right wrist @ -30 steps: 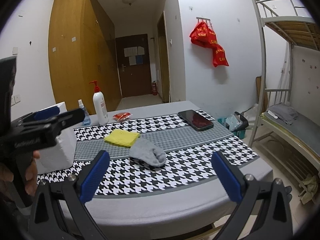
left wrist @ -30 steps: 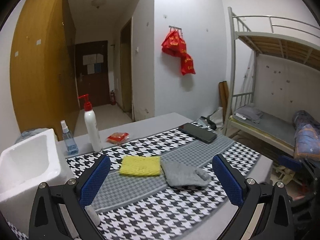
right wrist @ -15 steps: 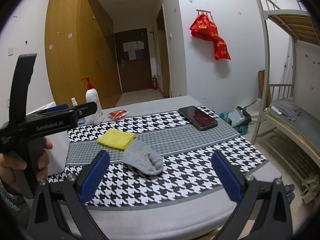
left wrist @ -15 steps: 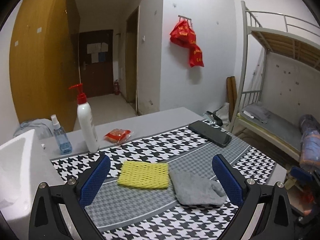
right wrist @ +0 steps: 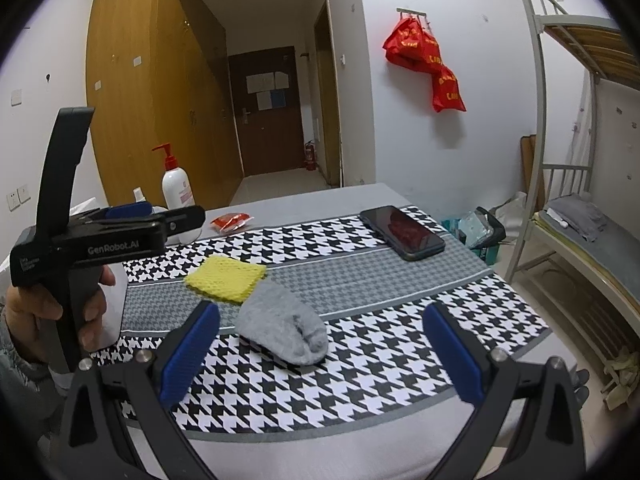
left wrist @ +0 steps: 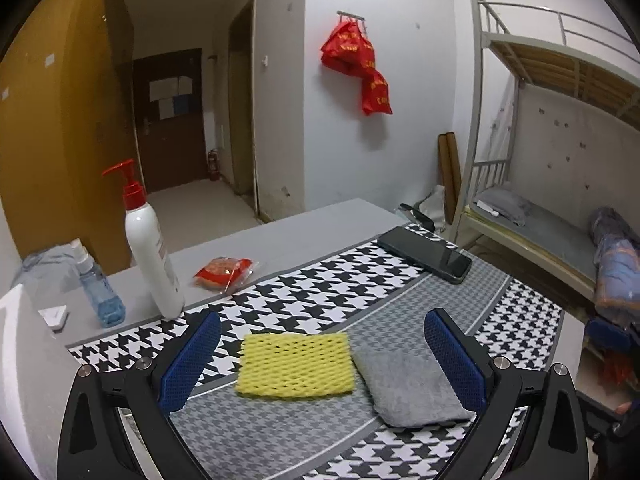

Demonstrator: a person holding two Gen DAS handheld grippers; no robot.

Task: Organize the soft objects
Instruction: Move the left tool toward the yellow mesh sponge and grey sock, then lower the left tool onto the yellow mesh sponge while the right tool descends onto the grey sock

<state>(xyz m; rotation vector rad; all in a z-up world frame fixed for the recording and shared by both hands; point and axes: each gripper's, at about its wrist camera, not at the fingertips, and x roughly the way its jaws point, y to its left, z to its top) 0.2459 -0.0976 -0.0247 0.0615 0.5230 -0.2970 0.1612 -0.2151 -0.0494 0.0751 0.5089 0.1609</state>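
On the houndstooth mat (left wrist: 400, 292) lie one yellow pad (left wrist: 295, 365) and one grey cloth (left wrist: 408, 386), touching; both the left gripper (left wrist: 322, 358) and the right gripper (right wrist: 320, 350) have jaws apart, empty.

On the mat (left wrist: 400, 296): pad (left wrist: 295, 365) touching sock (left wrist: 408, 384) on its right, phone (left wrist: 425, 253) behind, bottle (left wrist: 150, 248) and packet (left wrist: 223, 272) at the far left

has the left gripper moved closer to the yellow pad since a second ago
Yes. The left gripper has advanced toward the yellow pad, which now lies between its open fingers.
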